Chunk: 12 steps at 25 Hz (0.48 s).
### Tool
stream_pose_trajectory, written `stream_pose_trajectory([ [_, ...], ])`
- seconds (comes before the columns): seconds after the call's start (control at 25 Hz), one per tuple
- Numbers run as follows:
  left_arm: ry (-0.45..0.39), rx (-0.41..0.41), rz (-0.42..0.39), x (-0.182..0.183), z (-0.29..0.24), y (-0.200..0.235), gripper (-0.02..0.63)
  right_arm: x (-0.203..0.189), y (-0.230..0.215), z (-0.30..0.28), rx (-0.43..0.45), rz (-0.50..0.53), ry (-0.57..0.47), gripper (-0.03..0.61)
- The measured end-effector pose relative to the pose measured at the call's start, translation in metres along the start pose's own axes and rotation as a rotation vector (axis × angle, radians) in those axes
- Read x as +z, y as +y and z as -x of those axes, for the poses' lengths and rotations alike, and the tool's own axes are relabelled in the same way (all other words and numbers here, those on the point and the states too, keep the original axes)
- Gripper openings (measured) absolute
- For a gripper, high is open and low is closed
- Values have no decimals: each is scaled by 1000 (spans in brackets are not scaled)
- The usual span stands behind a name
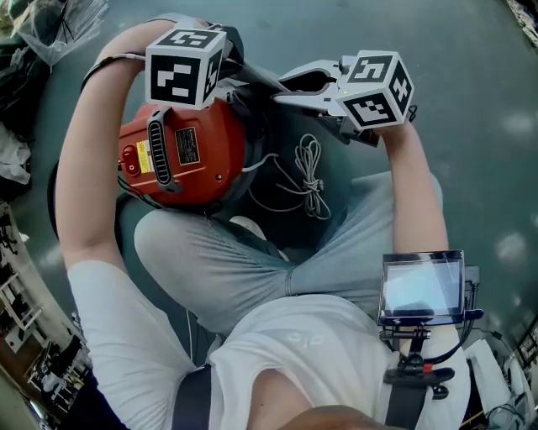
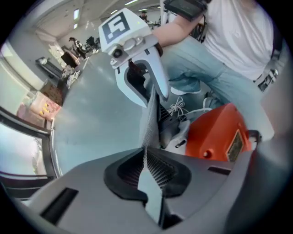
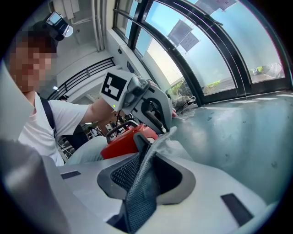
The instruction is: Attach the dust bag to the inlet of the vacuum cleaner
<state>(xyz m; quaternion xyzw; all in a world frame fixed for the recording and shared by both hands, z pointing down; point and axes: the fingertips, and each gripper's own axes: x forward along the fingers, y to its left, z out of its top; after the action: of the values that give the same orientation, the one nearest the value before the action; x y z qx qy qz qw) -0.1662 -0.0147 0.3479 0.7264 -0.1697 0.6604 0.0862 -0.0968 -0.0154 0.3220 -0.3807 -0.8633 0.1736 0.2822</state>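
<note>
The red vacuum cleaner (image 1: 181, 155) lies on the floor by the person's knee. It also shows in the left gripper view (image 2: 219, 135) and the right gripper view (image 3: 121, 139). The dust bag (image 2: 151, 123) is grey mesh fabric stretched between both grippers above the vacuum's far end. My left gripper (image 2: 147, 160) points straight down and is shut on a thin edge of the bag. My right gripper (image 3: 142, 169) reaches in from the right, shut on a thicker fold of the dust bag (image 3: 139, 187). In the head view the left gripper (image 1: 220, 94) and right gripper (image 1: 284, 89) nearly meet. The vacuum's inlet is hidden.
A white power cord (image 1: 307, 176) lies coiled on the grey-green floor (image 1: 471, 168) right of the vacuum. The person's legs (image 1: 252, 269) fold just below it. A crumpled plastic bag (image 1: 50, 25) and clutter sit at the far left. A small screen (image 1: 420, 285) hangs at the person's chest.
</note>
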Motion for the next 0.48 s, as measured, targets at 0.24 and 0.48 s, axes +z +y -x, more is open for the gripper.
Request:
stream_pose_trajectory([
  [0.24,37,6,17,3,21,-3,152,0,2,1,-2,43,10,86],
  [0.48,58,4,12,3,10,-2,244,-1,3,0,-13,83,20,86],
])
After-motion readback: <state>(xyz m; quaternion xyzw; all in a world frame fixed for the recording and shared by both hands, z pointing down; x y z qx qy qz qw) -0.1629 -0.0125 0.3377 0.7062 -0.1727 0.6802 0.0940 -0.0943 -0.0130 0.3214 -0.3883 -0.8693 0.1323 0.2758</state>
